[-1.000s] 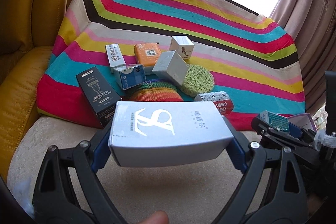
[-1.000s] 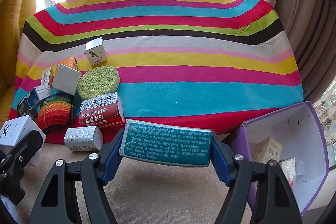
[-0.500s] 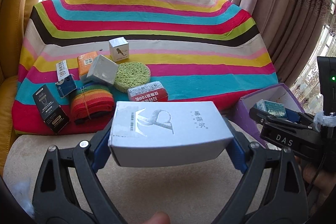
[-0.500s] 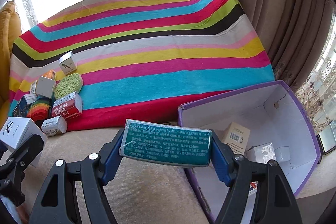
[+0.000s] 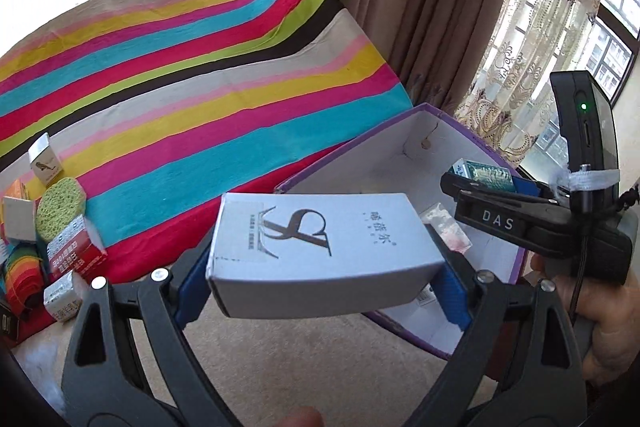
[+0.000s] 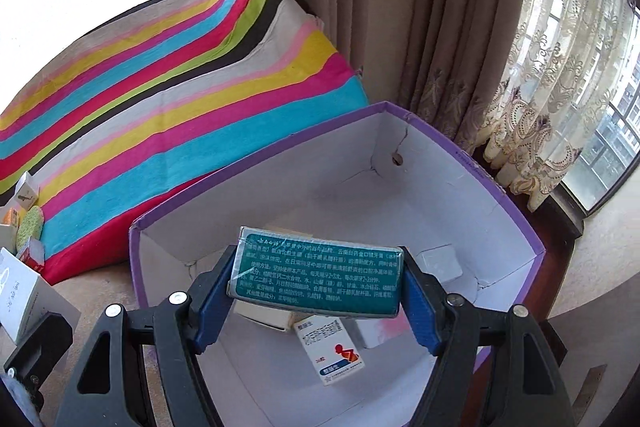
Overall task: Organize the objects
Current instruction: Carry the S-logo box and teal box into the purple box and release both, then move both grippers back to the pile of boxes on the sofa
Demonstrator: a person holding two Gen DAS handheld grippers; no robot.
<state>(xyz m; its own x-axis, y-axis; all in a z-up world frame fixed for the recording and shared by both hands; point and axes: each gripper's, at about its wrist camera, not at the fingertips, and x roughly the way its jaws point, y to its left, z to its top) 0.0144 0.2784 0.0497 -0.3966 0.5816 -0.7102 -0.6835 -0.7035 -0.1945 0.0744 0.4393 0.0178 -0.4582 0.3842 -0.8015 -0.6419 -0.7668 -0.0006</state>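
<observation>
My left gripper (image 5: pixel 320 267) is shut on a white box with a black logo (image 5: pixel 320 243), held above the beige cushion just left of the purple storage box (image 5: pixel 400 155). My right gripper (image 6: pixel 316 279) is shut on a teal carton (image 6: pixel 316 271), held over the open inside of the purple storage box (image 6: pixel 460 211). The right gripper also shows in the left wrist view (image 5: pixel 486 183), over the box. Several small packs lie in the box, among them a white pack with a red figure (image 6: pixel 330 351).
A striped cloth (image 5: pixel 200 99) covers the sofa back. On its left lie a green sponge (image 5: pixel 60 207), a red-and-white pack (image 5: pixel 72 255), a silver pack (image 5: pixel 64 297), a bird-print box (image 5: pixel 46 161) and a rainbow knit piece (image 5: pixel 20 275). Curtains (image 6: pixel 440 27) hang to the right.
Both grippers have swung right with their boxes. The right gripper now hangs over the inside of the purple box; the left has come up beside it.
</observation>
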